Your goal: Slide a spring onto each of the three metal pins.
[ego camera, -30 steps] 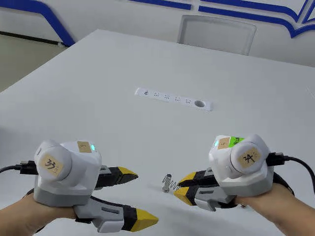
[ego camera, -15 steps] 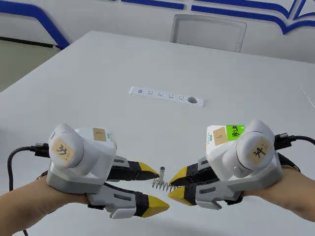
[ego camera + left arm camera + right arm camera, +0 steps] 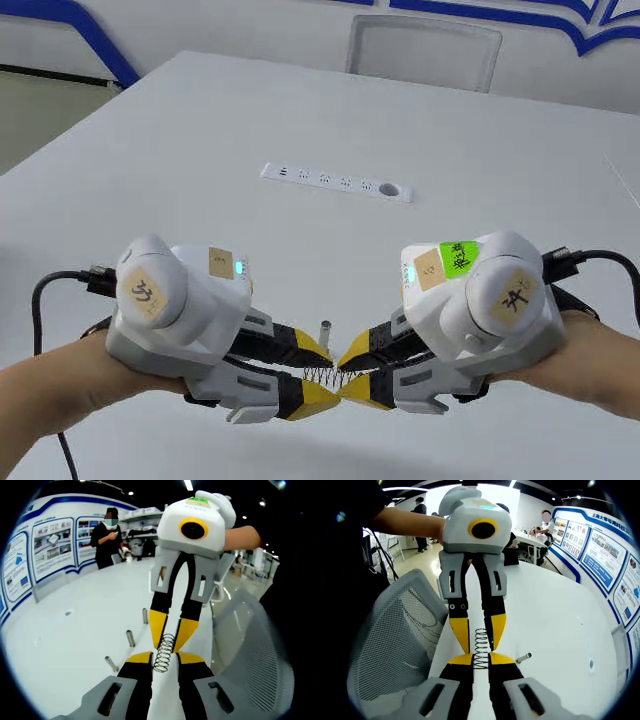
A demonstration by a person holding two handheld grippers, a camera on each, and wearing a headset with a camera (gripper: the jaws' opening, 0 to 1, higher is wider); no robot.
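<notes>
1. We see the right tool [image 3: 480, 660] with its yellow-tipped jaws drawn in on one end of a thin silver wire coil spring [image 3: 480, 641], pinching it across its width.
2. The left tool [image 3: 164, 659] meets it tip to tip. Its jaws sit on either side of the spring's other end, and we cannot tell whether they press on it or only flank it.
3. The spring hangs in the air between the two tools, just above the white worktop [image 3: 200, 150]. Its coils are evenly spaced and its axis runs straight from one tool to the other.
4. In the left gripper view we count three short grey metal pins [image 3: 130, 638] standing upright in a row on the worktop, apart from one another and each bare of any spring.
5. In the head view one pin stands just behind the meeting tool tips.
6. Farther back on the worktop lies a long white power strip [image 3: 335, 184], well apart from the tools.
7. A grey mesh-backed chair [image 3: 395, 630] stands beside the worktop's edge.
</notes>
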